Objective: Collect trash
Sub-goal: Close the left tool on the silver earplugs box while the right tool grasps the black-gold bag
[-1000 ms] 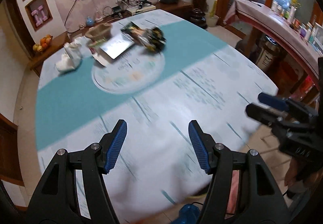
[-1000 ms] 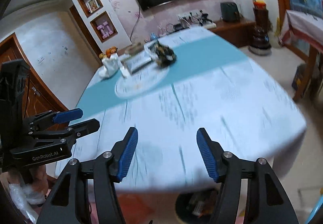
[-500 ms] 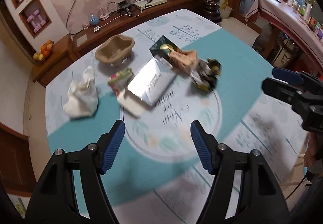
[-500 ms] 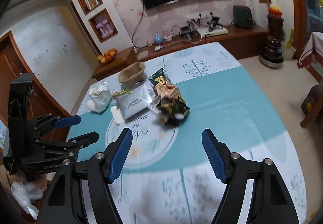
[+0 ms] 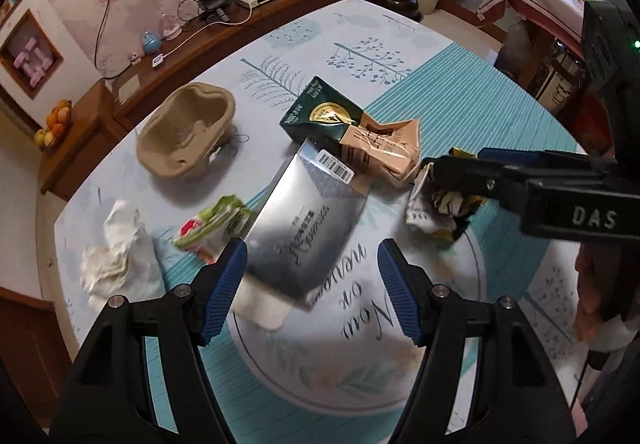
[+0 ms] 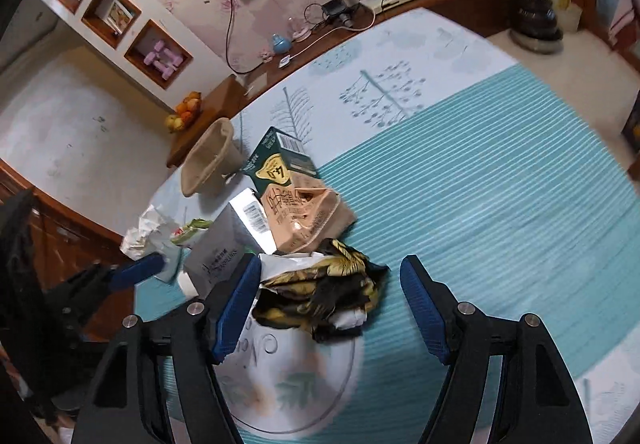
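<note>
Teal-striped tablecloth (image 5: 480, 91) is carrying a heap of trash. Left gripper (image 5: 312, 286) is hovering with jaws apart over a silver box (image 5: 308, 219), gripping nothing. Right gripper (image 6: 330, 308) is spreading its jaws around a crumpled black-yellow wrapper (image 6: 324, 288), pads not pressing. Beige carton (image 5: 380, 151), green carton (image 5: 320, 115), pulp tray (image 5: 188, 131) and tissue (image 5: 116, 260) are lying nearby.

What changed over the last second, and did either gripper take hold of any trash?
Both grippers swept in from the table's near edge to the trash pile: the left gripper over the silver box, the right gripper around the black-and-yellow wrapper. Both open, nothing gripped. The trash lies unmoved.
</note>
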Available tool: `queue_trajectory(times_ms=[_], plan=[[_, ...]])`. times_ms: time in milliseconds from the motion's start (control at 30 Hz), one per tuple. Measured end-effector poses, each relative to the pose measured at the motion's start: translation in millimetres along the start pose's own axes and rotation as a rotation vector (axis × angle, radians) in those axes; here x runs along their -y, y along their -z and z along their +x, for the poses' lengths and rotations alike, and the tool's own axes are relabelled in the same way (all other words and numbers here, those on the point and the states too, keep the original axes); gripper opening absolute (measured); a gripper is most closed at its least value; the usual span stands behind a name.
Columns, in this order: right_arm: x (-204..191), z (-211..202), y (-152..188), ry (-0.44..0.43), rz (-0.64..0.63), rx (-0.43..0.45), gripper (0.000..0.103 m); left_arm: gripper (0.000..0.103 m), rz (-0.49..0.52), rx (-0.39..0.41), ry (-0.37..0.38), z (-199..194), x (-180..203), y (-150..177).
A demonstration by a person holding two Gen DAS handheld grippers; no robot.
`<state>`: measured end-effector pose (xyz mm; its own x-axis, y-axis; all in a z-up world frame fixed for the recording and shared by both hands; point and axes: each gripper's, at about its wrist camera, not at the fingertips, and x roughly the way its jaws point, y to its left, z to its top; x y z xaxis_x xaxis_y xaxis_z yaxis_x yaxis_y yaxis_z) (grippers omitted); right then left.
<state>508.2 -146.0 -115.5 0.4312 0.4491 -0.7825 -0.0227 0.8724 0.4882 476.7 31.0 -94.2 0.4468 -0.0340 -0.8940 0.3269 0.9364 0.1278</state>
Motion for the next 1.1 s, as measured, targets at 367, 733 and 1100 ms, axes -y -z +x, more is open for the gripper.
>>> queue_trajectory(times_ms=[367,733,1100], plan=[[-4.7,-2.6,5.1,-0.070,-0.050,-0.061,0.052,0.065,0.006,-0.046,-0.008,47.0,-14.6,-21.3],[-3.0,-5.0,10.0,-0.077,-0.084,-0.079,0.059,0.070,0.070,-0.106,0.071,65.7,-6.7,-29.5],[3.8,-2.3,12.2,-0.056,-0.057,-0.078,0.076,0.066,0.036,-0.093,0.043,79.3,-2.2,-20.8]])
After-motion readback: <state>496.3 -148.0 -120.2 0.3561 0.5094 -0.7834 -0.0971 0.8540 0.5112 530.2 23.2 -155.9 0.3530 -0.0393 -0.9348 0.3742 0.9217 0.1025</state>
